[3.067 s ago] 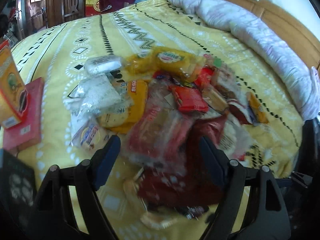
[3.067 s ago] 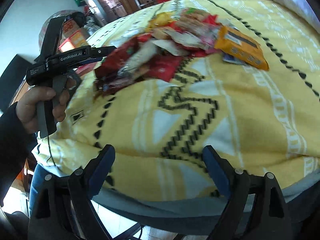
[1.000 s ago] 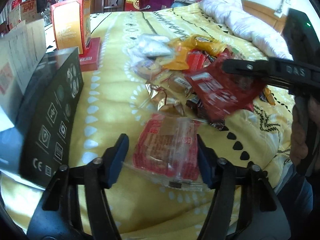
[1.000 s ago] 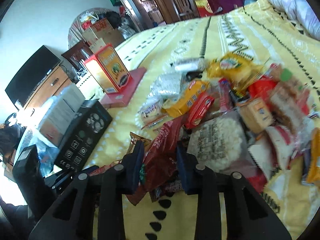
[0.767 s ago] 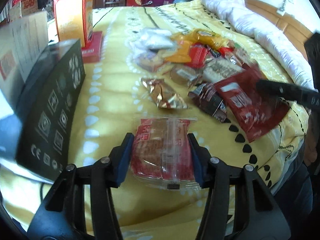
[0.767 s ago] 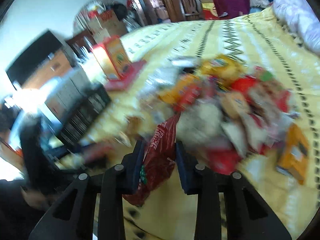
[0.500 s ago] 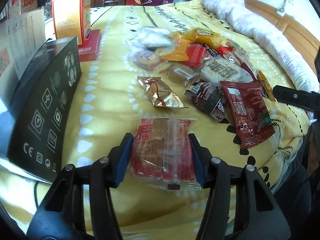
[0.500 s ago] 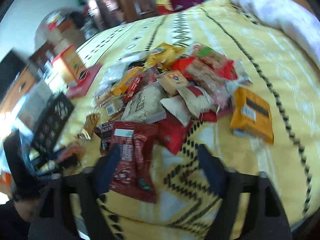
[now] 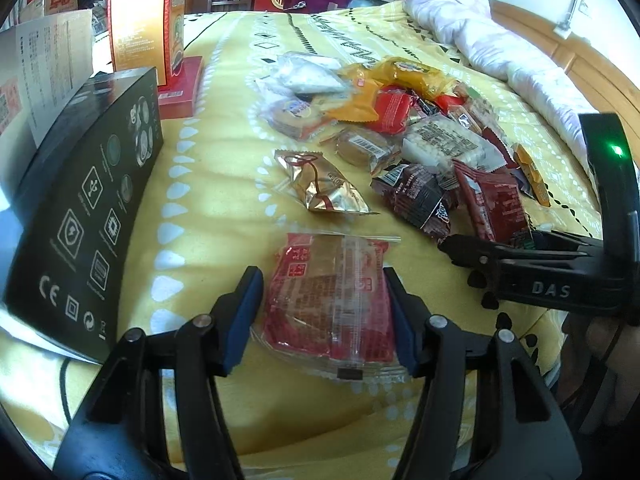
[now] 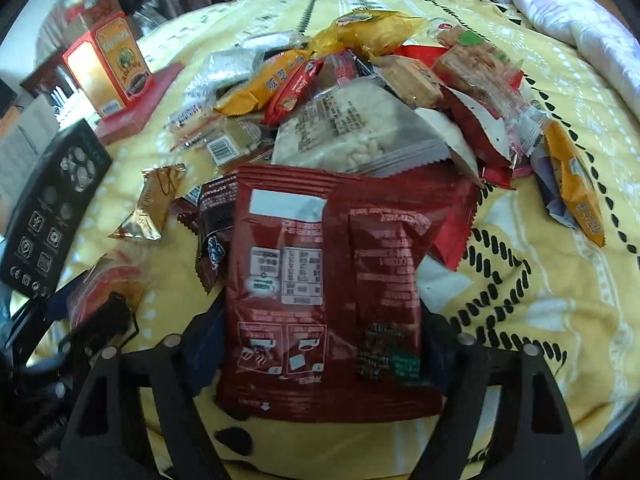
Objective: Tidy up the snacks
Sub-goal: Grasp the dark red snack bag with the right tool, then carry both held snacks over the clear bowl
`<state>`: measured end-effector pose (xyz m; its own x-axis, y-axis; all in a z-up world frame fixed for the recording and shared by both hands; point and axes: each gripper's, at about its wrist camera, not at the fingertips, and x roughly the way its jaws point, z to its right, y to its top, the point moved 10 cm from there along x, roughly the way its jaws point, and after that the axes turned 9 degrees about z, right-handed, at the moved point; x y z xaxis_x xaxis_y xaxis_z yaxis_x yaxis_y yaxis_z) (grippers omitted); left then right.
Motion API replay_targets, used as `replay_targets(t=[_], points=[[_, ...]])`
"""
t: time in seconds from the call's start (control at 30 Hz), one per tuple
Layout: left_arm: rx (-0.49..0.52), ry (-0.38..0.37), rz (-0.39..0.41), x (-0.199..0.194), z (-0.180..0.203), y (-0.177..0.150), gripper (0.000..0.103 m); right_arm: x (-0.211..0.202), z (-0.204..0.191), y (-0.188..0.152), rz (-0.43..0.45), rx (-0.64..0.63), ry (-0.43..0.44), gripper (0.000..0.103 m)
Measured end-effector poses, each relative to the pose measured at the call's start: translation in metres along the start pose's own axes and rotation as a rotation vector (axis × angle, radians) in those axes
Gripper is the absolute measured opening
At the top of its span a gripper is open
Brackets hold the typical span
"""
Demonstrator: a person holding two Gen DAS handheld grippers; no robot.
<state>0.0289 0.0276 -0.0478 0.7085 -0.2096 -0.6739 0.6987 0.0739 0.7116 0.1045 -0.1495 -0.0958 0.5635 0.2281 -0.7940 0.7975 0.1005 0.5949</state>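
A pile of wrapped snacks lies on the yellow patterned bedspread. My left gripper is shut on a clear-and-red cake packet that rests on the bedspread near the front edge. My right gripper is wide open, its fingers either side of a dark red pouch that lies flat on the bedspread; the pouch hides the fingertips. The pouch also shows in the left wrist view, with the right gripper's body beside it.
A gold wrapper and a dark brown packet lie apart from the pile. A black box, an orange carton on a flat red box stand at the left. A white duvet lies far right.
My right gripper let go of the dark red pouch, opened wide and now sits low around it. My left gripper closed on the cake packet and has held still since.
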Motion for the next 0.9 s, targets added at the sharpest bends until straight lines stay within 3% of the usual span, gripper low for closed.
replay_targets(t=[0.13, 0.5, 0.73, 0.9], points=[[0.013, 0.004, 0.007, -0.005, 0.001, 0.002, 0.054, -0.013, 0.012, 0.001, 0.020, 0.000, 0.079, 0.072], [0.071, 0.009, 0.072, -0.035, 0.021, 0.034, 0.053, -0.062, 0.025, 0.011, 0.101, 0.034, 0.180, 0.072], [0.046, 0.057, 0.205, -0.087, 0.008, 0.089, 0.053, -0.104, 0.011, 0.040, 0.192, 0.005, 0.219, 0.072], [-0.014, 0.113, 0.316, -0.139, -0.028, 0.127, 0.053, -0.137, -0.015, 0.071, 0.269, -0.052, 0.253, 0.072]])
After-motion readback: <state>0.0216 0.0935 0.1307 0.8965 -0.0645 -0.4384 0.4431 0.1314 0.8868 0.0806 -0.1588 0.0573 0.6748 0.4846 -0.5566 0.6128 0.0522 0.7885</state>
